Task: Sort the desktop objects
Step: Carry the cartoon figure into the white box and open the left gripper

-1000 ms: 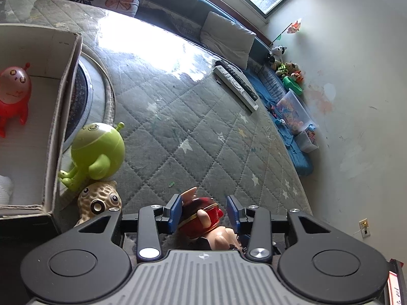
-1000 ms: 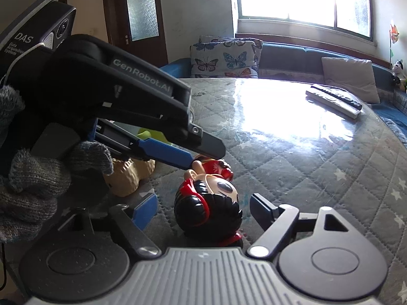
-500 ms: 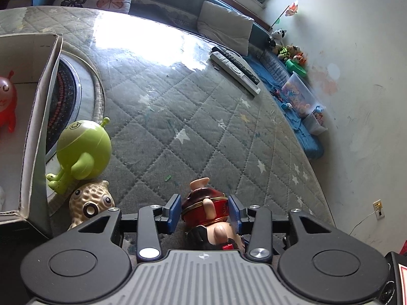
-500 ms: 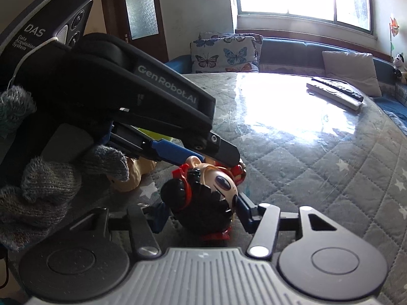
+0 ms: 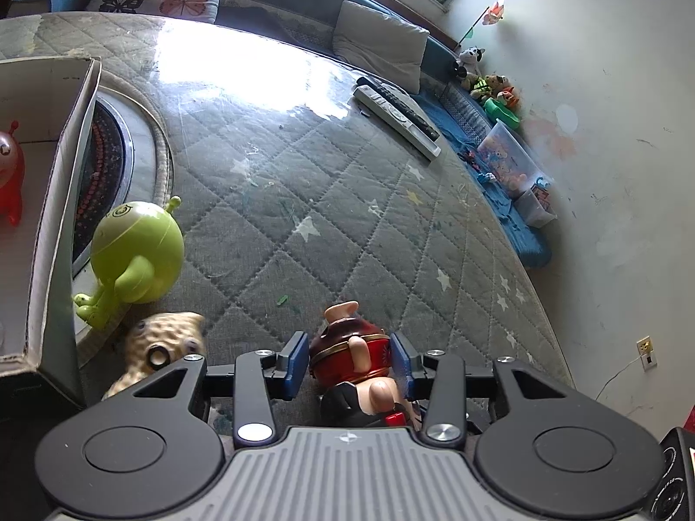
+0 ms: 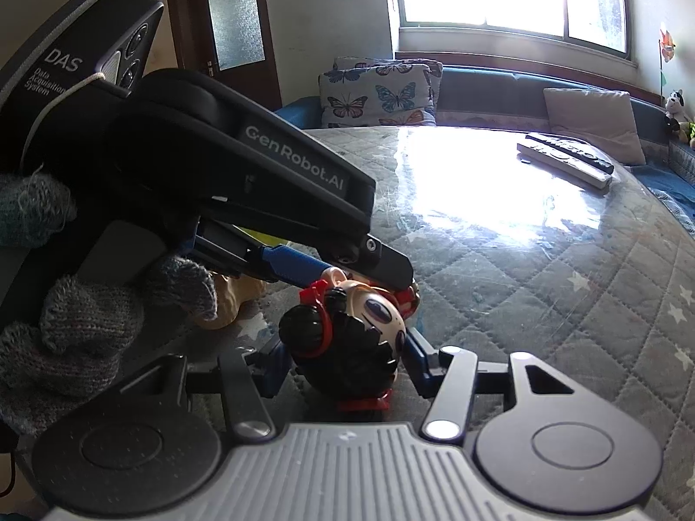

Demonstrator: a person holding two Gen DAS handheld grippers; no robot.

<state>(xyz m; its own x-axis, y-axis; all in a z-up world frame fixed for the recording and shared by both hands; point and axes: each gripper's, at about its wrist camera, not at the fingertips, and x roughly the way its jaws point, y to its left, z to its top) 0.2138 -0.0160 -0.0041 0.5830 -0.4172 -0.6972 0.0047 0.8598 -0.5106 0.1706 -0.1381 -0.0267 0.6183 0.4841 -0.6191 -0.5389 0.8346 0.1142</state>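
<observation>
Both tongs, left gripper (image 5: 347, 358) and right gripper (image 6: 345, 358), pinch one red-and-black plastic doll (image 5: 349, 358); at ten o'clock, green round alien toy (image 5: 137, 252) waits unsorted beside cardboard box (image 5: 65, 199).

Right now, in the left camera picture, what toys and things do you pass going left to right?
Red toy → box → green alien → figure in the left gripper → remotes → plastic tub.

Both views are taken close above the quilted table (image 5: 330, 199), angled downward along each gripper's fingers. The toy figure (image 5: 352, 356) at lower centre and the remotes (image 6: 564, 158) are shared.
</observation>
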